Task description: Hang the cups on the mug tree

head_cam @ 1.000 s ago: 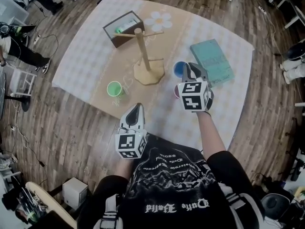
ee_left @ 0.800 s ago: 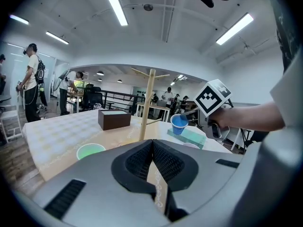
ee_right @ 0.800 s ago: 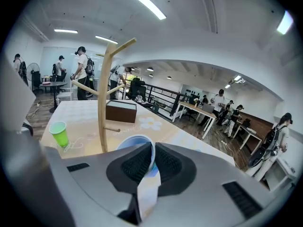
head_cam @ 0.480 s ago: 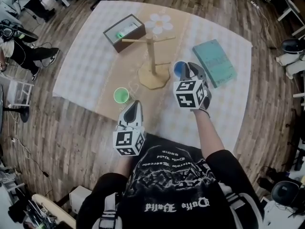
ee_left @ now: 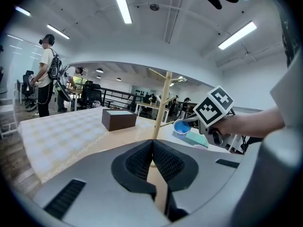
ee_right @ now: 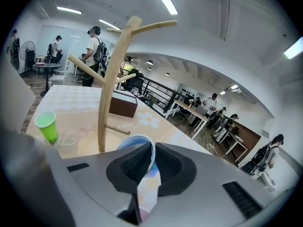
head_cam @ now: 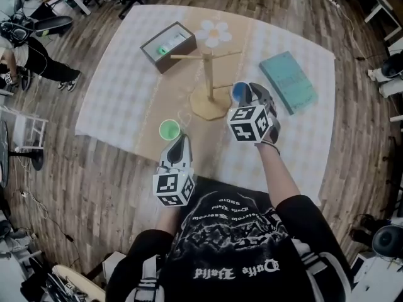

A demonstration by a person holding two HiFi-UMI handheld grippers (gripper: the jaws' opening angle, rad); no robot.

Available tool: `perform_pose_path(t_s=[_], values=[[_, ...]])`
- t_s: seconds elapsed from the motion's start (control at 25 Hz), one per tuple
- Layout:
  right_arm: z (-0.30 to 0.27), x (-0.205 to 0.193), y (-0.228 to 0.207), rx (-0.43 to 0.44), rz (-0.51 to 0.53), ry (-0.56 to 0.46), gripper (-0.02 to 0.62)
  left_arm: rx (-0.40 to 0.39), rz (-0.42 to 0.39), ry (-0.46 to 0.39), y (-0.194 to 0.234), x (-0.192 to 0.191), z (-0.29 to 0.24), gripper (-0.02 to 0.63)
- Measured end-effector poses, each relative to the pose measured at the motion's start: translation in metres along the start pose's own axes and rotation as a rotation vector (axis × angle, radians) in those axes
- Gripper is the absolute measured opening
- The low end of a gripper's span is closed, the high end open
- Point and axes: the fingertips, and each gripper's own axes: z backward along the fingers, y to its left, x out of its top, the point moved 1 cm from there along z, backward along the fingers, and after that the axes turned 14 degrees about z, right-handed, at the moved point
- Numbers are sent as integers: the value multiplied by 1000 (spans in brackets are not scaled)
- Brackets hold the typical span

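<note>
Blue cup (head_cam: 238, 92) sits clamped in my right fingers (head_cam: 259, 95), just right of the mug tree (head_cam: 206, 74). The green cup (head_cam: 169, 129) stands on the bench just beyond my left fingers (head_cam: 179, 148).

Left gripper view: my left fingers (ee_left: 166, 163) are pressed together on nothing.

Right gripper view: my right fingers (ee_right: 168, 163) pinch the cup's wall at the rim, with a low peg (ee_right: 118, 130) just left. I'd tip the mouth toward that peg and slide it on gently.
</note>
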Motion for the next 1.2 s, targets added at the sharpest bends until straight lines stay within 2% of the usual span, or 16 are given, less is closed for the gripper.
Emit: perform_pose_path(t_s=[0.52,0.8,1.2], values=[[7,21,10,-32,83,-24,35,1,8,15,16,-5,7,18],[7,30,17,-60,136,-32,37,28,21,20,30,-8,12,18],[6,37,31,-79,113,-34,37,48,20,22,44,-6,17,18]])
